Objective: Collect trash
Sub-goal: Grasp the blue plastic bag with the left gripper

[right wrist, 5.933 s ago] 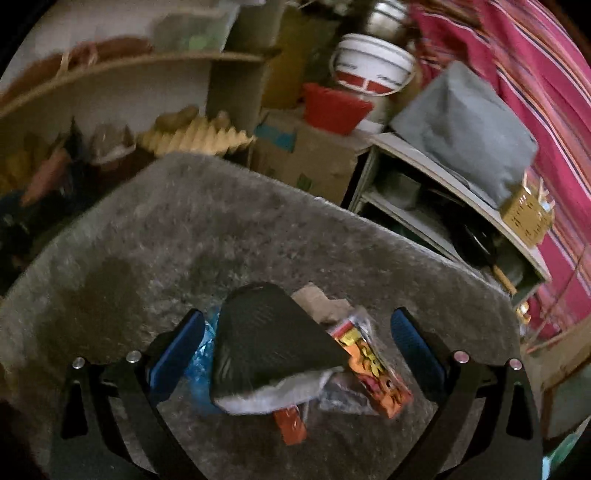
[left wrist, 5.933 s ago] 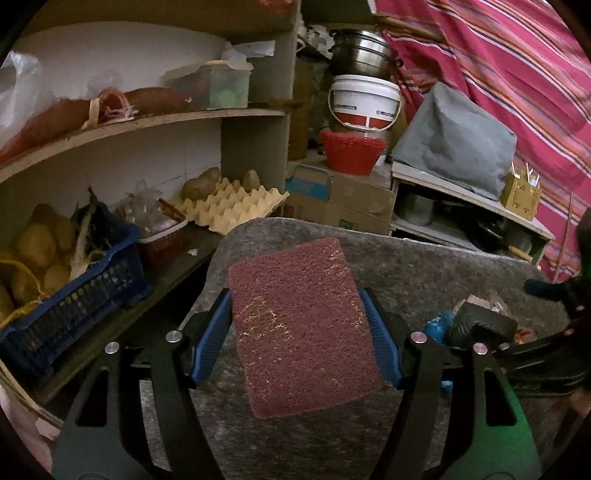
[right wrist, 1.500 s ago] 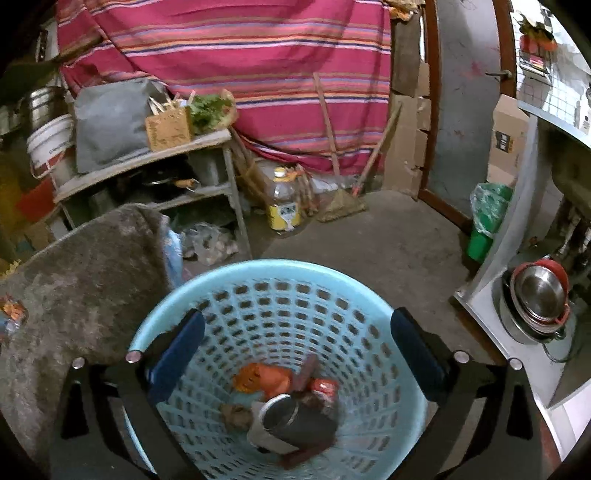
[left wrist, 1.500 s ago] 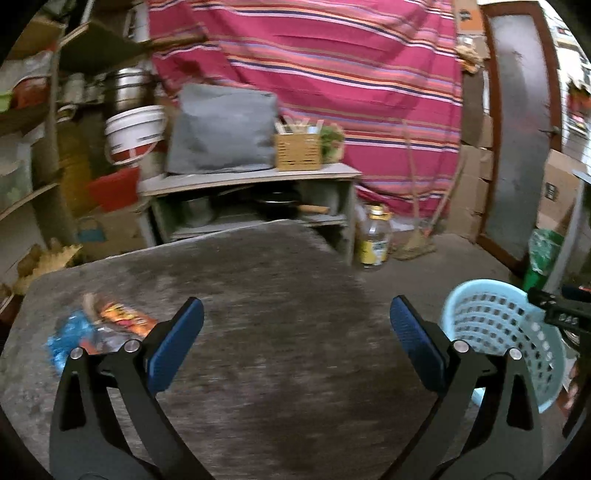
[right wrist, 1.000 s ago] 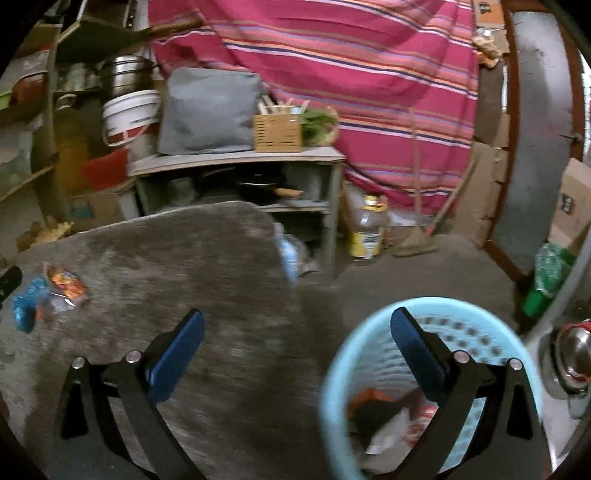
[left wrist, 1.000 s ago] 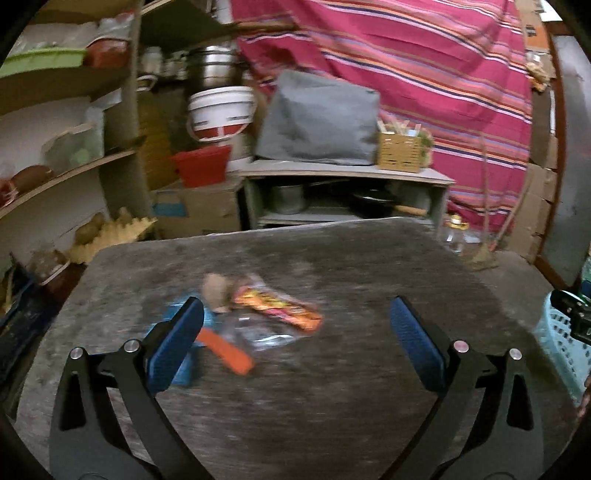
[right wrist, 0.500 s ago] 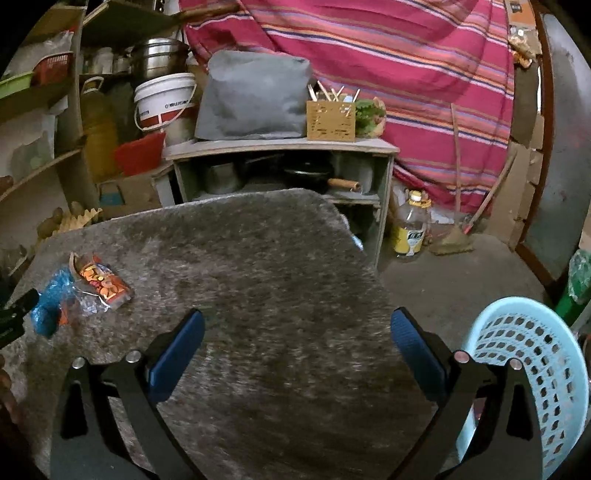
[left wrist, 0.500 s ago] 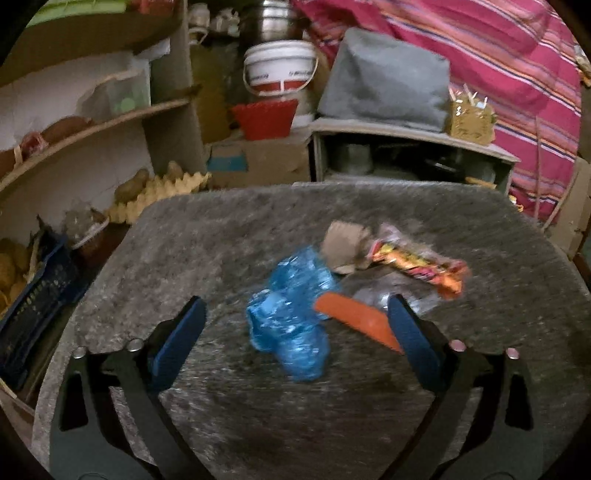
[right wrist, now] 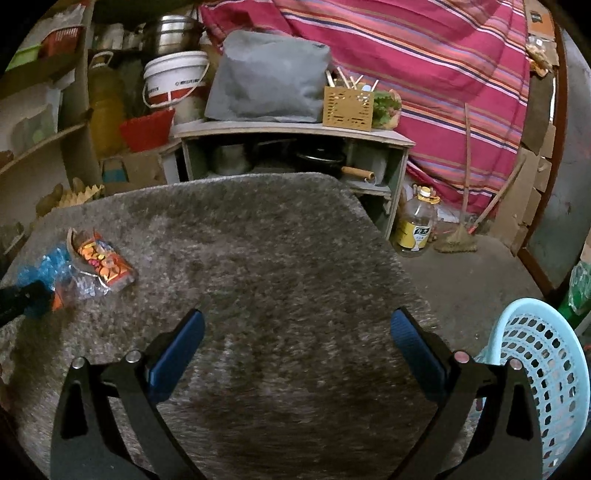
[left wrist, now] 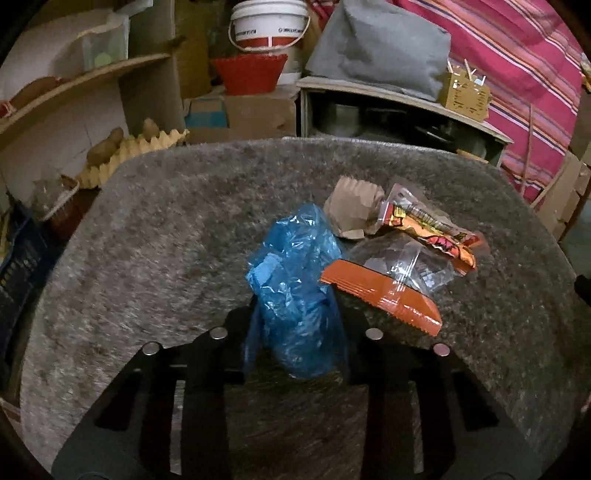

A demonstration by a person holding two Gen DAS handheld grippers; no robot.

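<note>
A pile of trash lies on the grey shaggy table [left wrist: 166, 229]. My left gripper [left wrist: 297, 332] is shut on a crumpled blue plastic bag [left wrist: 295, 273]. Beside the bag lie an orange wrapper [left wrist: 384, 295], a clear plastic wrapper [left wrist: 410, 266], a yellow-red snack packet [left wrist: 432, 232] and a brown paper scrap [left wrist: 351, 210]. My right gripper [right wrist: 293, 343] is open and empty over the table's middle. In the right wrist view the snack packet [right wrist: 105, 264] and the blue bag [right wrist: 44, 269] sit at the far left. A light blue basket [right wrist: 543, 365] stands on the floor at the right.
Shelves with an egg tray [left wrist: 129, 151] and a dark blue crate [left wrist: 18, 266] stand left of the table. Behind it are a red basket [left wrist: 251, 72], a white bucket [left wrist: 269, 22], a low shelf with a grey bundle [right wrist: 269, 81], and an oil bottle [right wrist: 415, 225] on the floor.
My left gripper has moved in on the trash pile and closed on the blue plastic bag. My right gripper has swung from over the basket back above the table, staying open.
</note>
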